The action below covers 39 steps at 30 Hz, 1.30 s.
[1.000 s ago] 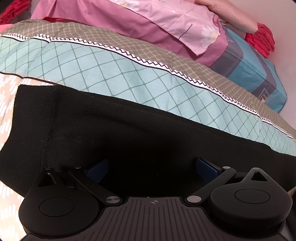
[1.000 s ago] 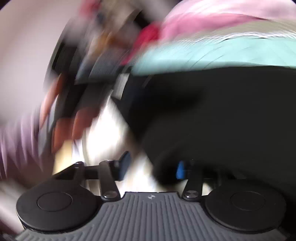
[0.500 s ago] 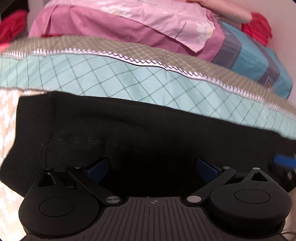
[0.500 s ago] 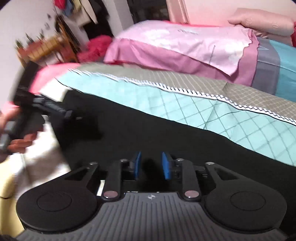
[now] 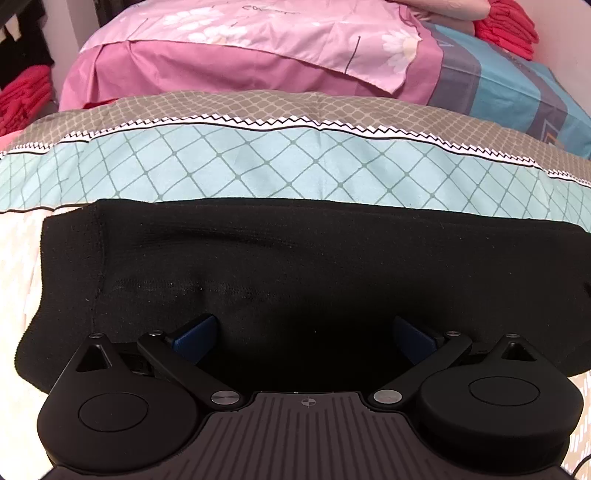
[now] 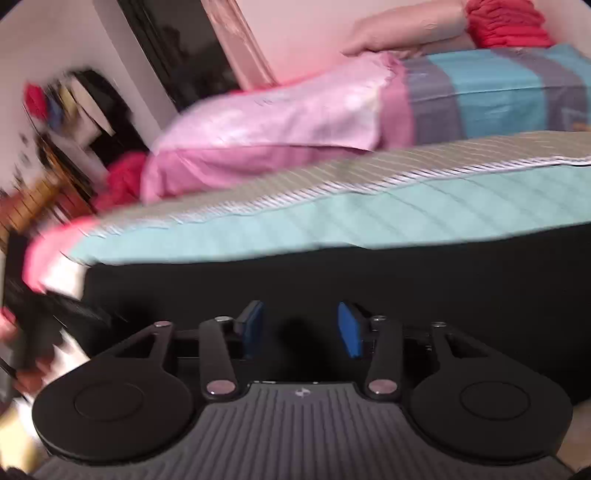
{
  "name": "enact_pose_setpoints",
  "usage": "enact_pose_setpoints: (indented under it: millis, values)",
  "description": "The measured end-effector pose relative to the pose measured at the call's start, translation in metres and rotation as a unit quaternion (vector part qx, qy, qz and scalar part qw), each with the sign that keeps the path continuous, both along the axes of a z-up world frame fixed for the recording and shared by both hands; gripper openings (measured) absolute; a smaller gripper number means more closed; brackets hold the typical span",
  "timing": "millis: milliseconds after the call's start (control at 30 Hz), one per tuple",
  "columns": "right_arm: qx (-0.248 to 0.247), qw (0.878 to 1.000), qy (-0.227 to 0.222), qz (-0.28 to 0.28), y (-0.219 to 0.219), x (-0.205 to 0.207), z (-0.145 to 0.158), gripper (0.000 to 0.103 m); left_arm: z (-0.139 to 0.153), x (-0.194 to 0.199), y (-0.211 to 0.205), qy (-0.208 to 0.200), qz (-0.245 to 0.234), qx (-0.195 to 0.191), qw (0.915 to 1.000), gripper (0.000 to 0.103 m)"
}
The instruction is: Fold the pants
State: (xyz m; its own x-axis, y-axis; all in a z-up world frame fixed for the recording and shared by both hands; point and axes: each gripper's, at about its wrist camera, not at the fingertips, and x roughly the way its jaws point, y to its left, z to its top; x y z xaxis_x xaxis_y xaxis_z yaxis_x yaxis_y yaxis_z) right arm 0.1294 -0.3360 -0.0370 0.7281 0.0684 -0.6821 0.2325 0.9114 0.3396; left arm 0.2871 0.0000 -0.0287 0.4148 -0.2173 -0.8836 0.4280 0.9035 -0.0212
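Nearest the lens in the left wrist view, the left gripper (image 5: 303,338) stood with its blue pads spread wide, nothing between them, low over the near edge of the black pants (image 5: 295,266). The pants lay flat on the bed (image 5: 280,162) as a broad dark band whose long axis ran left to right across the view, so the tongs pointed square across that axis and not along it. The band's left end, with a vertical seam just inside it, showed to the left of the left gripper; its right end ran out of the frame. In the right wrist view, which was smeared by motion, the right gripper (image 6: 301,328) also had its pads apart, though by a narrower gap, and nothing could be seen pinched between them. It too hung over the near part of the pants (image 6: 369,280), with the cloth stretching away to the right and a squared left end visible past the left pad. At the far left of that view a hand on a dark handle showed, probably the other tool, which would put the two grippers side by side along the same near edge; the blur left that uncertain. Both seemed about equally close to the cloth, and either could close on the near edge. Judging from this, the coming fold would carry that edge away from the camera, toward the teal diamond stripe. Beyond that lay the pink quilt (image 5: 258,55) and the red folded clothes (image 5: 506,26).
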Motion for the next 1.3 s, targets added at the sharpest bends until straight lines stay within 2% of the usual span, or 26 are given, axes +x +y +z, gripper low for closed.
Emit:
enact_pose_setpoints:
  millis: [33, 67, 100, 167, 200, 233, 267, 333, 400, 433, 467, 567, 600, 633, 667, 767, 800, 833, 933, 1000, 1033, 1067, 1100, 1133, 1233, 1300]
  values:
    - [-0.002, 1.0, 0.001, 0.004, -0.013, -0.001, -0.006, 0.009, 0.0, 0.0, -0.001, -0.002, 0.0, 0.004, 1.0, 0.103]
    - [0.012, 1.0, 0.008, -0.008, -0.025, -0.002, -0.004, 0.001, -0.001, -0.001, -0.003, -0.004, 0.0, 0.008, 1.0, 0.103]
    - [0.031, 0.999, 0.006, -0.031, -0.037, -0.006, 0.002, 0.006, -0.001, -0.002, -0.003, -0.006, 0.001, 0.009, 0.9999, 0.103]
    - [-0.003, 0.995, -0.024, -0.096, -0.056, -0.031, 0.024, 0.063, -0.002, -0.003, -0.003, -0.01, 0.002, 0.007, 0.9999, 0.103]
    - [-0.033, 0.99, -0.046, -0.128, -0.064, -0.047, 0.034, 0.068, -0.002, -0.004, -0.002, -0.011, 0.003, 0.006, 0.9999, 0.103]
    - [-0.062, 0.984, -0.057, -0.159, -0.072, -0.062, 0.041, 0.066, -0.002, -0.005, -0.002, -0.012, 0.003, 0.006, 0.9999, 0.103]
    - [-0.097, 0.975, -0.05, -0.192, -0.08, -0.074, 0.047, 0.064, -0.002, -0.005, -0.003, -0.012, 0.004, 0.007, 0.9999, 0.103]
    - [-0.173, 0.951, -0.023, -0.256, -0.096, -0.09, 0.053, 0.064, -0.001, -0.004, -0.004, -0.01, 0.004, 0.009, 0.9999, 0.103]
    - [-0.199, 0.93, 0.006, -0.31, -0.117, -0.097, 0.051, 0.064, -0.002, -0.004, -0.005, -0.011, 0.006, 0.01, 0.9999, 0.103]
    - [-0.197, 0.923, 0.021, -0.331, -0.128, -0.097, 0.047, 0.064, -0.002, -0.005, -0.005, -0.013, 0.008, 0.011, 0.9998, 0.103]
    - [-0.193, 0.922, 0.033, -0.335, -0.137, -0.093, 0.04, 0.064, -0.002, -0.005, -0.005, -0.015, 0.009, 0.012, 0.9998, 0.103]
    - [-0.192, 0.924, 0.071, -0.322, -0.159, -0.08, 0.01, 0.062, -0.003, -0.006, -0.007, -0.021, 0.015, 0.015, 0.9996, 0.103]
    - [-0.193, 0.925, 0.067, -0.32, -0.163, -0.079, 0.003, 0.06, -0.003, -0.006, -0.008, -0.022, 0.016, 0.016, 0.9995, 0.103]
    - [-0.201, 0.925, 0.052, -0.319, -0.163, -0.082, 0.005, 0.029, -0.003, -0.006, -0.007, -0.022, 0.016, 0.016, 0.9995, 0.103]
    - [-0.211, 0.923, 0.05, -0.318, -0.162, -0.085, 0.009, 0.01, -0.003, -0.006, -0.007, -0.021, 0.016, 0.015, 0.9995, 0.103]
    - [-0.196, 0.925, -0.017, -0.324, -0.16, -0.101, 0.03, 0.01, -0.003, -0.006, -0.006, -0.023, 0.016, 0.014, 0.9995, 0.103]
    - [-0.198, 0.927, -0.031, -0.317, -0.159, -0.105, 0.034, 0.01, -0.003, -0.007, -0.006, -0.024, 0.016, 0.014, 0.9995, 0.103]
    - [-0.203, 0.929, -0.027, -0.31, -0.161, -0.102, 0.032, 0.01, -0.004, -0.007, -0.006, -0.027, 0.017, 0.014, 0.9994, 0.103]
    - [-0.175, 0.939, 0.057, -0.292, -0.181, -0.087, 0.009, 0.018, -0.004, -0.009, -0.007, -0.031, 0.021, 0.015, 0.9992, 0.103]
    - [-0.192, 0.929, 0.044, -0.312, -0.174, -0.094, 0.023, 0.038, -0.004, -0.008, -0.008, -0.032, 0.022, 0.017, 0.9991, 0.103]
    - [-0.197, 0.921, 0.032, -0.336, -0.167, -0.1, 0.032, 0.053, -0.004, -0.008, -0.008, -0.032, 0.022, 0.017, 0.9991, 0.103]
    - [-0.195, 0.916, 0.007, -0.351, -0.158, -0.107, 0.04, 0.06, -0.004, -0.009, -0.008, -0.033, 0.022, 0.018, 0.9991, 0.103]
    - [-0.19, 0.917, -0.014, -0.35, -0.149, -0.111, 0.045, 0.06, -0.004, -0.008, -0.008, -0.034, 0.023, 0.019, 0.999, 0.103]
    - [-0.18, 0.926, -0.025, -0.33, -0.14, -0.111, 0.047, 0.06, -0.004, -0.008, -0.009, -0.034, 0.025, 0.02, 0.9989, 0.103]
    - [-0.114, 0.965, -0.034, -0.234, -0.119, -0.1, 0.038, 0.074, -0.004, -0.008, -0.011, -0.036, 0.032, 0.023, 0.9986, 0.103]
    - [-0.046, 0.975, -0.035, -0.213, -0.123, -0.099, 0.025, 0.074, -0.004, -0.008, -0.011, -0.037, 0.034, 0.025, 0.9984, 0.103]
